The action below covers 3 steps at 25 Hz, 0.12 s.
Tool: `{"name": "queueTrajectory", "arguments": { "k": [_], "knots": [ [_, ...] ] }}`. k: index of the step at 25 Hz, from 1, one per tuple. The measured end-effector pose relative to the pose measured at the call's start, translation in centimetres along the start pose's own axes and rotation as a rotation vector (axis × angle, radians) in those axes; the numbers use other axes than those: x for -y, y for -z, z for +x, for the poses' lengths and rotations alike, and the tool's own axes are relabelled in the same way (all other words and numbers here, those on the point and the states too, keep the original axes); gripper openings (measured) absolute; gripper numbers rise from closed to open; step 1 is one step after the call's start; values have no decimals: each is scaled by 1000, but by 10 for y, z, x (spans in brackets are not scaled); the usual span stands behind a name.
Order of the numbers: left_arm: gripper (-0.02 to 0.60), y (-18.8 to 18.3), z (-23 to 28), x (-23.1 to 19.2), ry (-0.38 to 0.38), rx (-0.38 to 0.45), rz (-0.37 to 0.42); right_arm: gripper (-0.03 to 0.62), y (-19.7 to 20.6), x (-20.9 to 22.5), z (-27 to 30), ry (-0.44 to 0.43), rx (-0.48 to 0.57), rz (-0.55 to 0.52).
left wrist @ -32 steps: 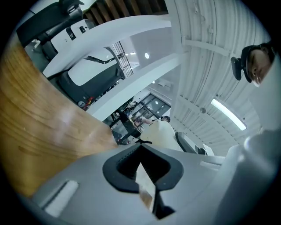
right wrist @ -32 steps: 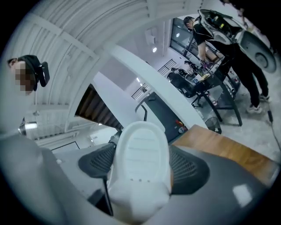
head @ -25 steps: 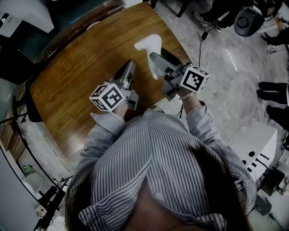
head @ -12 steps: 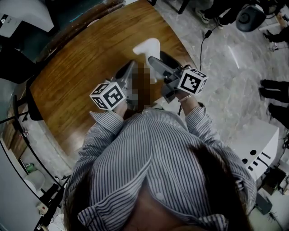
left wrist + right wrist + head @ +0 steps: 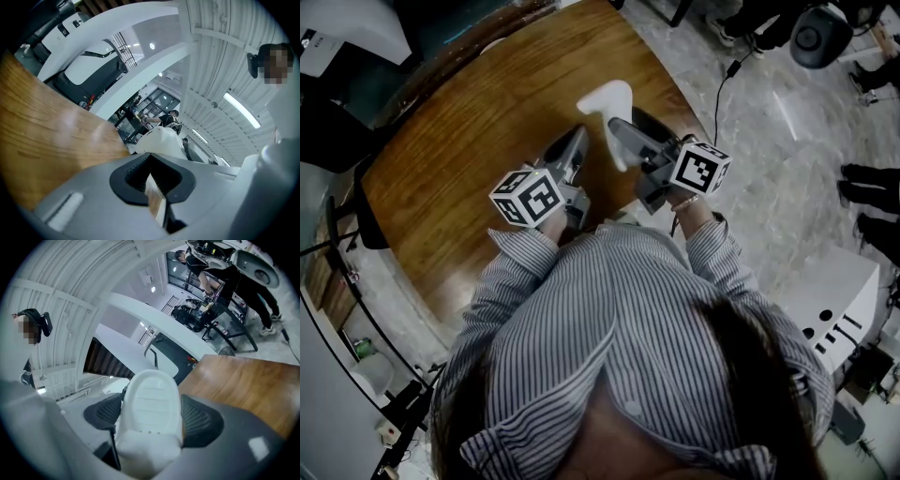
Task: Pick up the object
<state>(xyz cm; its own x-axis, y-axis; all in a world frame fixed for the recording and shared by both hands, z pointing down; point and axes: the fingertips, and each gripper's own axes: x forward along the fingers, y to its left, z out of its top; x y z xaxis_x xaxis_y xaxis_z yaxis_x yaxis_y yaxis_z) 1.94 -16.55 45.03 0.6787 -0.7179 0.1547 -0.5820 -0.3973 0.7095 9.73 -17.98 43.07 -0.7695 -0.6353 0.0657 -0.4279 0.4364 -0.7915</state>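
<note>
Jaws of the right gripper (image 5: 151,417) clamp a white object (image 5: 606,97) above the wooden table (image 5: 459,150), while those of the left gripper (image 5: 153,177) sit together, empty.

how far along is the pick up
Done: the right gripper is shut on the white ribbed plastic object. In hand: it is held over the brown wooden table; whether it has cleared the top is unclear. The left gripper is shut, empty. Left: lifting clear, if needed.
</note>
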Motion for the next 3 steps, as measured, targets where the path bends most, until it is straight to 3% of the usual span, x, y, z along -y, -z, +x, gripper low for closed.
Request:
{"name": "queueTrajectory", "arguments": {
  "k": [3],
  "knots": [
    [0, 1, 0, -1, 0, -2, -1, 399, 2, 1, 1, 2, -3, 10]
  ]
}}
